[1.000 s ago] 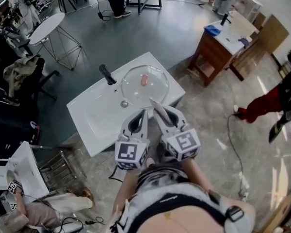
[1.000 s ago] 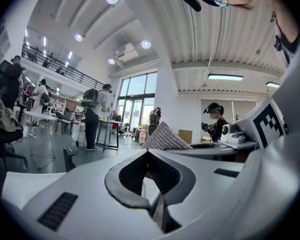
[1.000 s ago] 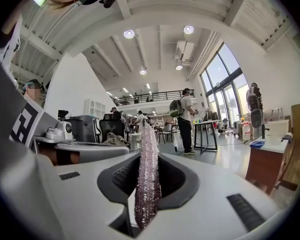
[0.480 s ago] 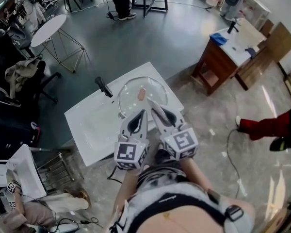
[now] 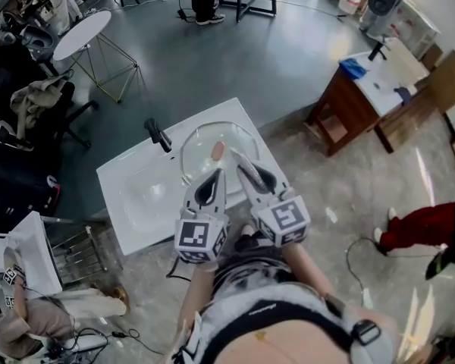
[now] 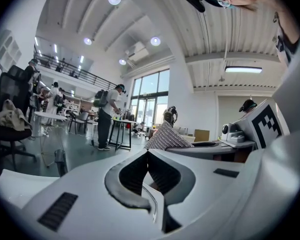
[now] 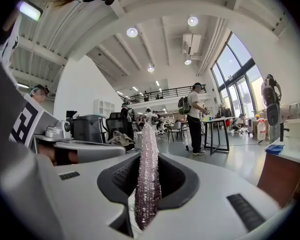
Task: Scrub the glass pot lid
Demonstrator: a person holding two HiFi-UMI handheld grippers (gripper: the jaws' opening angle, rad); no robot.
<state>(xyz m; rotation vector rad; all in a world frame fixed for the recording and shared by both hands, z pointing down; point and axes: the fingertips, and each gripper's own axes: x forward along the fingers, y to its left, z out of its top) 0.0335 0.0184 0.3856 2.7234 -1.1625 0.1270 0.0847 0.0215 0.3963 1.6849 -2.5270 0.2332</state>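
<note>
The left gripper (image 5: 216, 177) has its fingers closed on nothing. The right gripper (image 5: 245, 174) pinches a scrubber (image 7: 147, 184). The glass lid (image 5: 201, 144) rests on the sink (image 5: 136, 196) just beyond the fingers. With nothing steadying it, it will probably slide when scrubbed.

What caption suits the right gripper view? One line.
The right gripper clamps a glittery scrubbing cloth edge-on, busy workshop behind.

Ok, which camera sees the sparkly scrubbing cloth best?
The right gripper view: the sparkly scrubbing cloth stands edge-on, large, pinched in the right hand-held gripper. The left gripper view shows its flat side, smaller, as a triangle. The head view shows only a thin pale strip.
</note>
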